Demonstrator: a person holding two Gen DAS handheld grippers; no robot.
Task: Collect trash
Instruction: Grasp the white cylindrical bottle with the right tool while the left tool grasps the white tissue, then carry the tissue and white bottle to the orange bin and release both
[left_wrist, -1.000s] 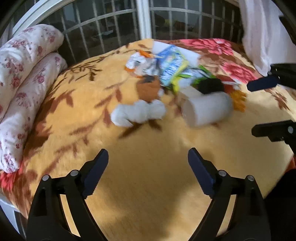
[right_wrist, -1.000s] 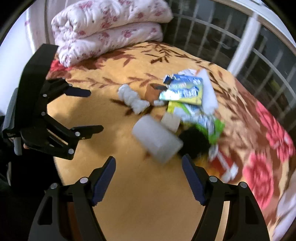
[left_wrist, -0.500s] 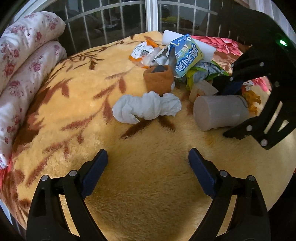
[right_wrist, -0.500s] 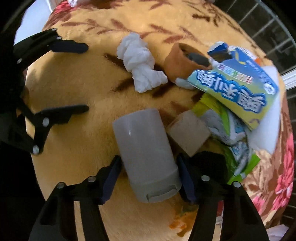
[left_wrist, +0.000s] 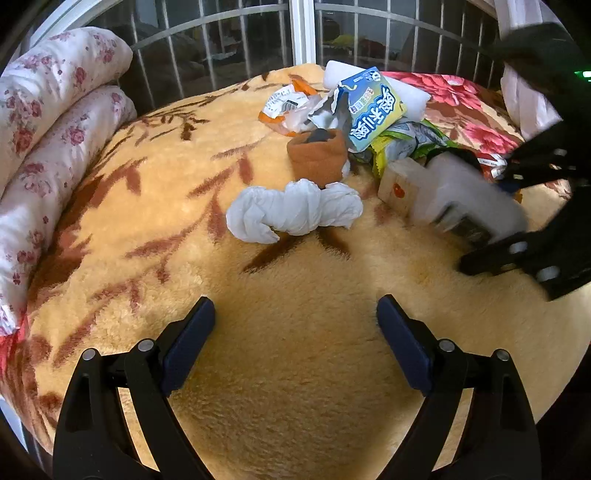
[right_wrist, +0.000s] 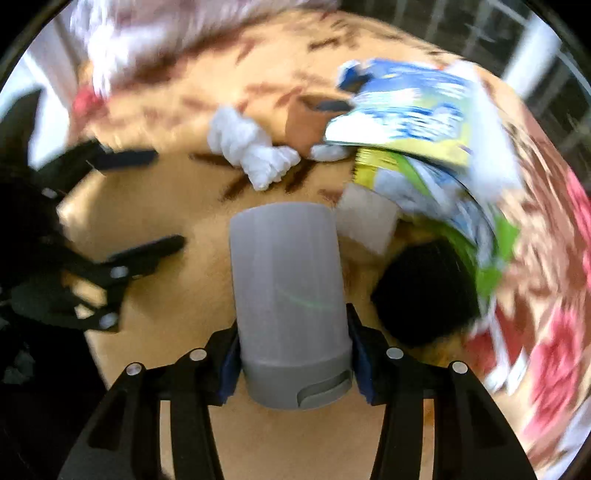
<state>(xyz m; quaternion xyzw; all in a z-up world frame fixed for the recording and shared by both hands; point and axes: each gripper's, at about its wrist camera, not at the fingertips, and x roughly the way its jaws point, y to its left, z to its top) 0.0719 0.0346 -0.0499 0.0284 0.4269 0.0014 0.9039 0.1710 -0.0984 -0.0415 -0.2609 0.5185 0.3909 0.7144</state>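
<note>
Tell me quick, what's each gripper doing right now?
Left gripper: open, nothing between its fingers.
Right gripper: has just been closing, fingers now clamped on the grey container.

Matt grey plastic bottle (right_wrist: 288, 295) lies on plush blanket (left_wrist: 295, 369) (glossy wrapper (left_wrist: 373, 107) nearby).

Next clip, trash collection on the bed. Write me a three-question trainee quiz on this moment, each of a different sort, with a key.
1. True or false: the left gripper holds the crumpled white tissue wad.
2. What do the pads of the right gripper press on? A) blue snack wrapper B) grey plastic cylindrical container C) orange-brown cloth cup
3. Fill in: the pale cardboard box lies beside the grey container on the ____ blanket.

Key: 1 false, its jaws stand open over bare blanket; 2 B; 3 orange floral.
</note>
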